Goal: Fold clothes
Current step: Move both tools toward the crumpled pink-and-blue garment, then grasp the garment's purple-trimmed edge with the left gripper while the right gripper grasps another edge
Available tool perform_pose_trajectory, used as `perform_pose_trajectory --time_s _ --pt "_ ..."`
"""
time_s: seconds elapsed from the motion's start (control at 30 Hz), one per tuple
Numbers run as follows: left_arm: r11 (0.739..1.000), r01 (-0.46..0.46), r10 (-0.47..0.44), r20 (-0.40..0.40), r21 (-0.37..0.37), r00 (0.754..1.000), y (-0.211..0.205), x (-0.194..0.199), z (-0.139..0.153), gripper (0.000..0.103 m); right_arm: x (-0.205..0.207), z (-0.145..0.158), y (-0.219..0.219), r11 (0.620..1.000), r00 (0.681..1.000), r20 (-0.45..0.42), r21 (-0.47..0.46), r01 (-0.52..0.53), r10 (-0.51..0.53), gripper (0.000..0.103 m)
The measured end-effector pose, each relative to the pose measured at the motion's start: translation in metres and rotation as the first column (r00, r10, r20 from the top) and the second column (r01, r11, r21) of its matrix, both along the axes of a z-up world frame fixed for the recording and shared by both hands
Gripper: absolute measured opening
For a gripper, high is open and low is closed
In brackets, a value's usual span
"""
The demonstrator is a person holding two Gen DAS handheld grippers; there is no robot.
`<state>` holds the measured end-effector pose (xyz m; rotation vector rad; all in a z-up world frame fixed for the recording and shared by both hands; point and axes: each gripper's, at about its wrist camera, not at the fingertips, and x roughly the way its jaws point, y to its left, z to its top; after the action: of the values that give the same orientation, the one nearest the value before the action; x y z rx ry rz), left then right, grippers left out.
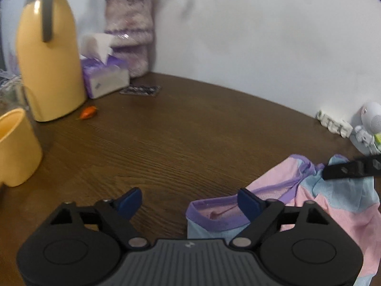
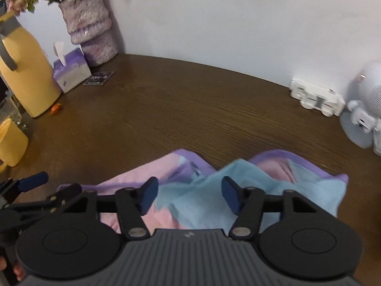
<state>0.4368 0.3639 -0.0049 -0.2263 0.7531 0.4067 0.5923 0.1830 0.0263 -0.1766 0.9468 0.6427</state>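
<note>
With both claws, left claw [image 1: 189, 202] and right claw [image 2: 189, 196], spread and pinching nothing, seat each on a hem of the pink-and-blue garment [image 2: 195, 190] before closing, keeping it flat on the counter [image 2: 190, 109]

From my left gripper [image 1: 189, 202], the pink, blue and purple mesh garment [image 1: 309, 205] lies just ahead and to its right on the brown wooden table [image 1: 190, 128]. My right gripper [image 2: 189, 196] hangs over that garment. Far ahead to the left stand the yellow plastic jug [image 1: 47, 62], purple tissue pack [image 1: 104, 78] and fuzzy lilac vase [image 1: 129, 35]; white figurines [image 2: 316, 97] sit ahead right.
</note>
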Motion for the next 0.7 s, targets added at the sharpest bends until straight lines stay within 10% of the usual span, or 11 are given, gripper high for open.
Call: perform_pose_trajectory --time_s 0.47,0.7 --pt "0.994 0.097 -0.097 -0.008 -0.045 0.995 0.013 0.010 -0.012 0.042 0.012 -0.020 0.035 0.998 1.000 -0.004 -0.062 -0.003 0.002 0.019" --pt "0.987 0.156 -0.156 0.030 -0.029 0.987 0.008 0.004 -0.006 0.003 0.001 0.003 0.013 1.000 0.999 0.035 0.018 -0.013 0.012 0.002"
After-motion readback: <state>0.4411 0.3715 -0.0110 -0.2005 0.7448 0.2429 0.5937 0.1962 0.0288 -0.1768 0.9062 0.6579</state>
